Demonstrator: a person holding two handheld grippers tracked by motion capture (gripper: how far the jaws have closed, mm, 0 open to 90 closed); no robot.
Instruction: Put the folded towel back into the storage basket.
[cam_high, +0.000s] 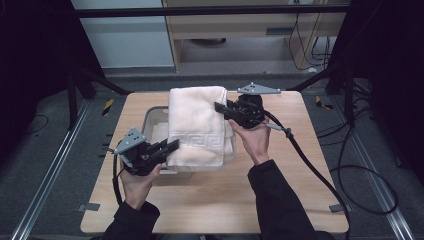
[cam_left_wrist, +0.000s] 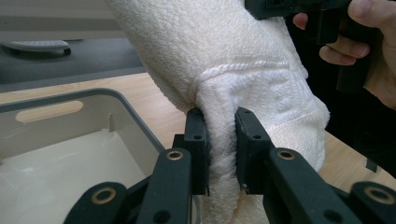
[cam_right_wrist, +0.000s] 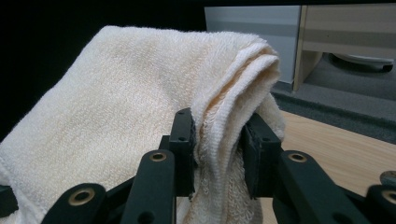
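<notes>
Two grippers share one folded towel (cam_high: 196, 125). We clamp its near corner with our left gripper (cam_high: 170, 146), and our right gripper (cam_high: 223, 109) pinches the folded layers at the far edge, so both pairs of jaws are closed on cloth. Held this way the towel hangs stretched between our hands, above the grey bin (cam_high: 150, 118) on the table (cam_high: 210, 200), and its fold stays together instead of sagging open. We judge that gripping at opposite ends lets us set it down flat in the bin.
</notes>
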